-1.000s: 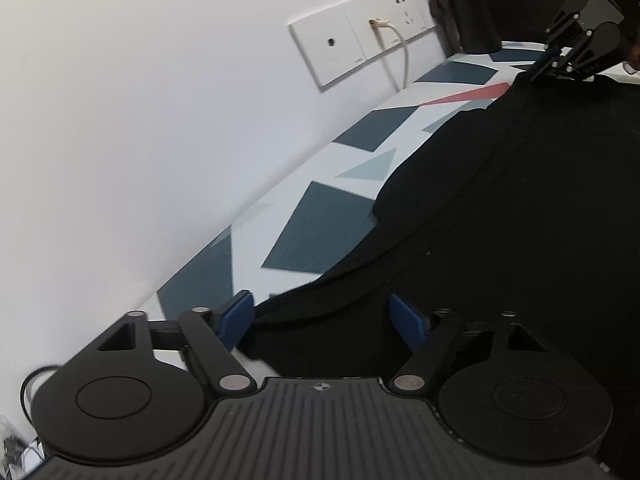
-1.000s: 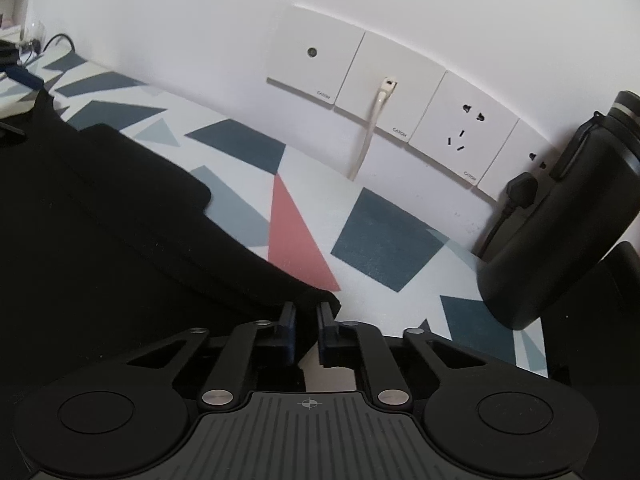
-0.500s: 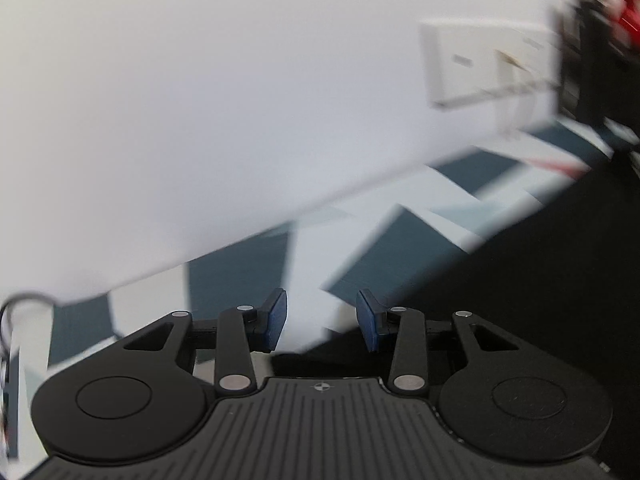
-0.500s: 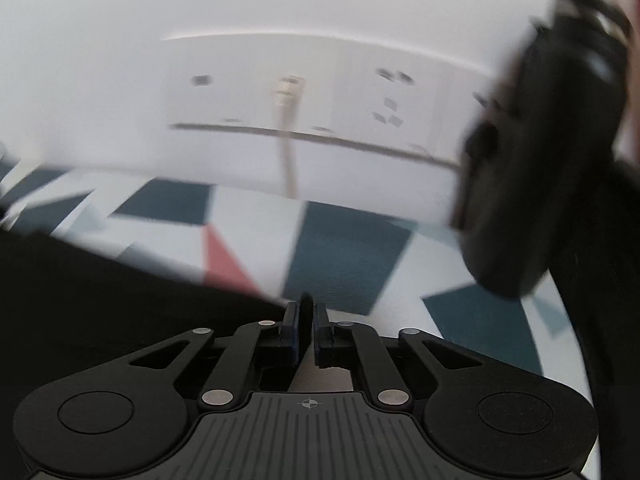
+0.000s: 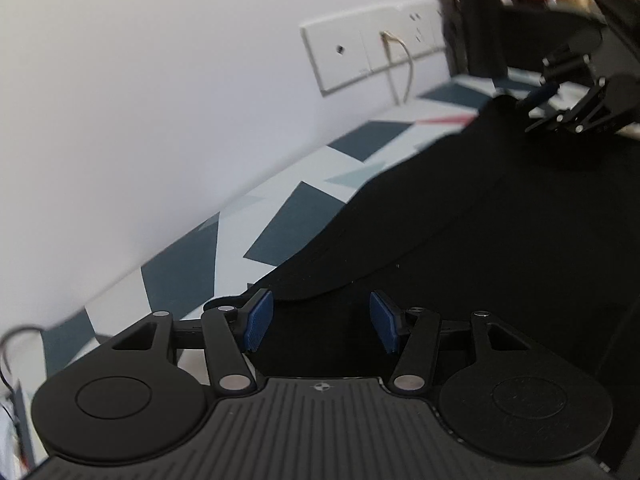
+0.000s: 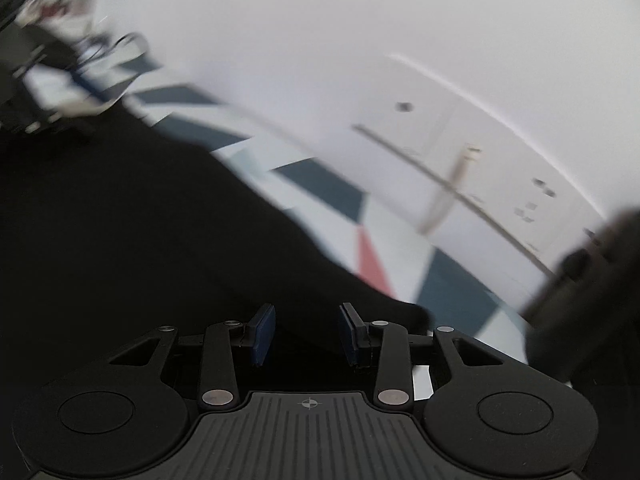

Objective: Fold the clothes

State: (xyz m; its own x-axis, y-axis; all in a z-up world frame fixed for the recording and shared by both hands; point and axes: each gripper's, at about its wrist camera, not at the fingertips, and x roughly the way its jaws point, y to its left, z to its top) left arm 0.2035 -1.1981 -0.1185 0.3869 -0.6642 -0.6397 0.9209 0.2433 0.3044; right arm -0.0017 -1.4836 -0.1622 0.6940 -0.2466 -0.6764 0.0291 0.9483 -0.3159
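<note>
Two tongs, left tongs point(image 5: 320, 326) and right tongs point(image 6: 306, 334), both with blue pads spread apart and gripping nothing, poised just over one black garment point(image 5: 500, 240) spread flat across the desk point(image 5: 280, 216). Garment's far edge running along a bare strip of desk, white with grey-blue shapes and one red triangle point(image 6: 372, 260). Beyond, white wall point(image 5: 140, 100) with one row of sockets point(image 5: 372, 54), one cord point(image 5: 402, 64) plugged in, one dark bottle point(image 6: 592, 280) at the right.

Right tool point(image 6: 306, 334) jaws apart over black garment point(image 6: 140, 240); view blurred.
</note>
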